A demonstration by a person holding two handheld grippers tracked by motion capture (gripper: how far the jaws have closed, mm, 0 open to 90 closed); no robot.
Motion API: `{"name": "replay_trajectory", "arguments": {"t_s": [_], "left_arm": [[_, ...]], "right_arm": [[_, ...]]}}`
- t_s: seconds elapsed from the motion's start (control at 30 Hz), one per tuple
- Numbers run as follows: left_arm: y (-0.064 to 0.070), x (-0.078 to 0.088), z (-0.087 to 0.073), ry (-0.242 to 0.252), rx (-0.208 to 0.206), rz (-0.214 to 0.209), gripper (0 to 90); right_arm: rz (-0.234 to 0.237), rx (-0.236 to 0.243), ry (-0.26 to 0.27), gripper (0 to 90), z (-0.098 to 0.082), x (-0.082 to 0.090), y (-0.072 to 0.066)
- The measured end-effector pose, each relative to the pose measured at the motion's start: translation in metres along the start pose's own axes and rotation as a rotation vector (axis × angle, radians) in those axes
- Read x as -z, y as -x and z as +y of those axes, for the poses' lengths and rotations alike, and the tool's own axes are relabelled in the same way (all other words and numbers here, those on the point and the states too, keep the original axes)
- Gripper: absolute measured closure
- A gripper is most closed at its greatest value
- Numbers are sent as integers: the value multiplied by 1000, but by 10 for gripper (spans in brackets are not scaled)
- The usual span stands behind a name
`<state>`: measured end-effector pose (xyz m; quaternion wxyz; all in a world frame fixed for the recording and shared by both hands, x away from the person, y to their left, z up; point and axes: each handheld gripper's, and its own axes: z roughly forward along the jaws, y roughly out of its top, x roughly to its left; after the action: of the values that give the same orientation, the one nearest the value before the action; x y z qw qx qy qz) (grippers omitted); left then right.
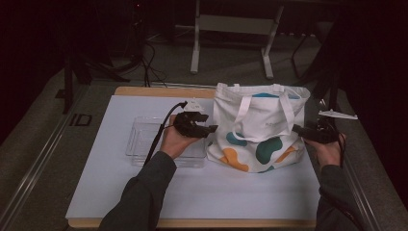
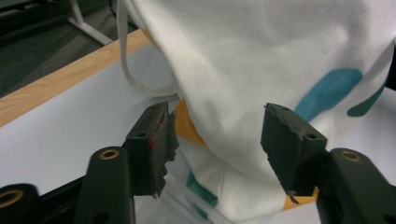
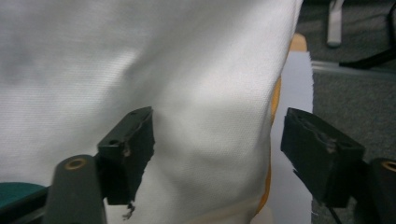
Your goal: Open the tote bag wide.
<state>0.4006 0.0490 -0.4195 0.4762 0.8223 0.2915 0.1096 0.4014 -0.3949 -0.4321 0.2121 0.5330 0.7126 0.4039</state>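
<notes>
A white tote bag [image 1: 260,125] with teal and orange blobs and white straps stands upright on the white table sheet [image 1: 110,178]. My left gripper [image 1: 211,129] is open at the bag's left side, its jaws pointing right at the cloth. In the left gripper view the tote bag [image 2: 261,70] bulges between the spread jaws of the left gripper [image 2: 217,144]. My right gripper [image 1: 296,130] is open at the bag's right side. In the right gripper view the tote bag's [image 3: 140,70] white cloth lies between the wide-apart jaws of the right gripper [image 3: 217,154].
A clear plastic tray [image 1: 144,139] lies on the sheet left of the bag, partly under my left hand. The wooden table edge [image 1: 163,90] runs behind. A white frame stand [image 1: 231,29] and cables sit on the floor beyond.
</notes>
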Motion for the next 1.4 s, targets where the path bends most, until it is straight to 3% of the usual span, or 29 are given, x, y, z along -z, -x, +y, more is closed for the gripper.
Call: {"name": "replay_trajectory", "arguments": {"t_s": [0.2,0.3,0.53,0.6,0.73,1.0,1.4], "left_arm": [[-6,-15,9,-23,21,-12,375],[-7,-25,12,-68,15,-17,362],[3,-30,19,-93,-23,25,701],[4,-30,20,-92,-32,31,778],[6,-30,20,-95,-44,37,846],[9,-25,21,-98,-54,49,858],[18,-6,25,-55,-74,42,857]], "right_arm": [[44,-14,-25,296,4,-5,6],[64,-21,-30,359,6,-6,8],[45,-32,-25,605,6,-9,8],[41,-29,-24,711,6,-10,7],[22,-9,-29,868,6,-11,4],[2,6,5,891,2,-5,0],[-6,39,78,891,-3,31,-1]]}}
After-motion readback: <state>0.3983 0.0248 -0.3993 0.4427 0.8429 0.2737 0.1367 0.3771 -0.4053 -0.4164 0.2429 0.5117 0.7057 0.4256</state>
